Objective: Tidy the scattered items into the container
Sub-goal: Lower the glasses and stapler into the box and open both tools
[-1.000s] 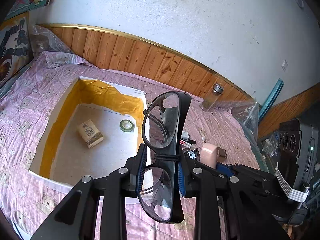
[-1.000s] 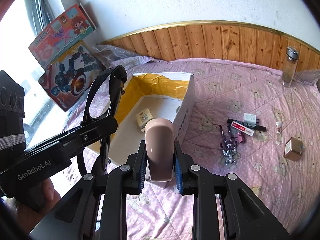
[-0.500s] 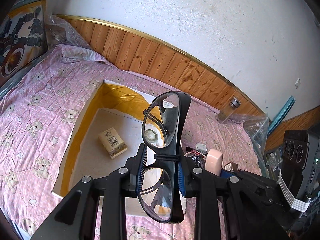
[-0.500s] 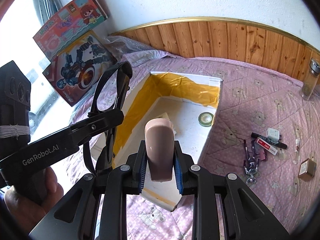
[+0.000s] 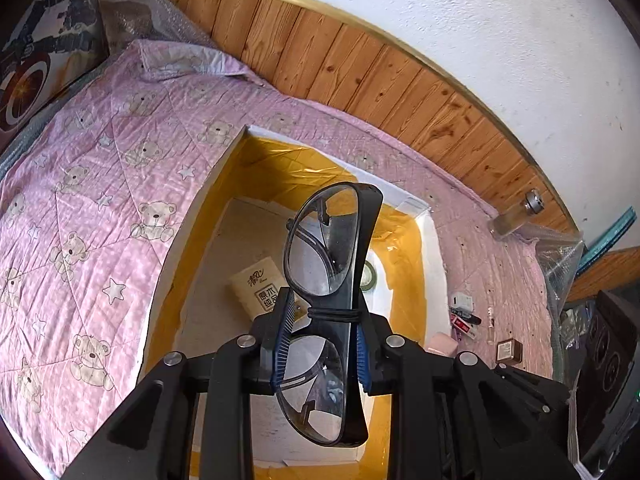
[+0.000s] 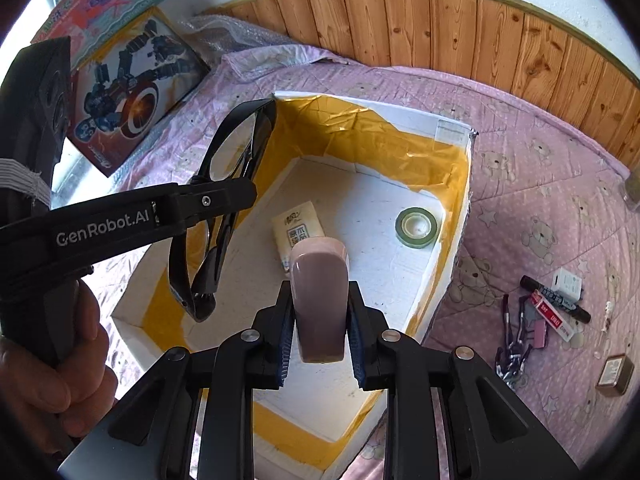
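Our left gripper (image 5: 318, 344) is clamped on the black glasses (image 5: 330, 276); our right gripper (image 6: 320, 340) grips the pink case (image 6: 319, 300); we hold both above the white box (image 6: 448, 128), containing a tissue pack (image 6: 298, 232) and tape roll (image 6: 416, 226).

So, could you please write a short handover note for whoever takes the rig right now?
Left gripper: shut on the black-framed glasses, held over the open box.
Right gripper: shut on the pink case, also above the box.
Done: the tissue pack and the green tape roll lie on the box floor.
Left: release both held items into the box, then collect what remains on the pink quilt: the marker, the white adapter, the binder clips, the small brown box and a few smaller bits.
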### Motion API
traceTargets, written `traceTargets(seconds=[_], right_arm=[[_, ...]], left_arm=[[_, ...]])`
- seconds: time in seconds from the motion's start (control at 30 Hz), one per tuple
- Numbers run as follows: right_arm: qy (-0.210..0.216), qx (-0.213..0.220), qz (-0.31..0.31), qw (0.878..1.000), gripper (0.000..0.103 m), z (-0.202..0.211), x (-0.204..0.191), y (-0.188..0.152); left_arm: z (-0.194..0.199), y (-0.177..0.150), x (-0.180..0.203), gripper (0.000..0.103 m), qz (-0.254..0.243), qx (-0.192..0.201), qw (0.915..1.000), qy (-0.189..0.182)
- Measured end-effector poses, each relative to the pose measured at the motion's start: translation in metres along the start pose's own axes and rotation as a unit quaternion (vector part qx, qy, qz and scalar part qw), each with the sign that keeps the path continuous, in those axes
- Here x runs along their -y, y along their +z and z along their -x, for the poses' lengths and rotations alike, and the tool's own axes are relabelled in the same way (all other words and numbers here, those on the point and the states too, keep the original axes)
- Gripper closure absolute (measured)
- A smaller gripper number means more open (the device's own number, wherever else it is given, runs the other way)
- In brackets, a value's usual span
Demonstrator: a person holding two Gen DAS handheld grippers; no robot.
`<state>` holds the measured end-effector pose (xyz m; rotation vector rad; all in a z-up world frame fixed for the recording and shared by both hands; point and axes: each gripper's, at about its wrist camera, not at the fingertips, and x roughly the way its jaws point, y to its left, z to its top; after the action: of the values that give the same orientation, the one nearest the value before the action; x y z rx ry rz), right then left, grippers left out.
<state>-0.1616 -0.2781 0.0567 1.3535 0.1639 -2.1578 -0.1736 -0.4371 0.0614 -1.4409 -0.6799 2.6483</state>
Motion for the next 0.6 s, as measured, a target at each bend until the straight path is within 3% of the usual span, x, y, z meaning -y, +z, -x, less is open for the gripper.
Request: traceTargets(seconds=[0.33, 0.37, 0.4, 0.43, 0.5, 0.6], right_arm=[[-0.013, -0.041, 0.007, 0.999, 0.074, -0.041, 0.013, 0.033], [-0.015, -0.040, 0.007, 0.999, 0.070, -0.043, 0.014, 0.036], [-0.016, -0.040, 0.005, 0.999, 0.060, -0.045, 0.015, 0.038], [-0.016, -0.038, 0.002, 0.999, 0.057, -0.045, 0.016, 0.041], [-0.014, -0.031, -0.003, 0.999, 0.054, -0.044, 0.019, 0.044], [-0.009, -0.023, -0.014, 1.000, 0.054, -0.040, 0.024, 0.044]], left_arm=[[-0.050, 0.004, -0.021, 0.074, 0.017, -0.081, 0.9957, 0.041], [-0.052, 0.002, -0.023, 0.074, 0.019, -0.087, 0.9950, 0.046], [-0.054, 0.000, -0.025, 0.073, 0.021, -0.092, 0.9942, 0.051], [-0.056, -0.002, -0.027, 0.072, 0.022, -0.097, 0.9933, 0.059], [-0.056, -0.004, -0.028, 0.060, 0.017, -0.099, 0.9929, 0.064], [-0.053, -0.008, -0.024, 0.056, 0.003, -0.093, 0.9940, 0.057]])
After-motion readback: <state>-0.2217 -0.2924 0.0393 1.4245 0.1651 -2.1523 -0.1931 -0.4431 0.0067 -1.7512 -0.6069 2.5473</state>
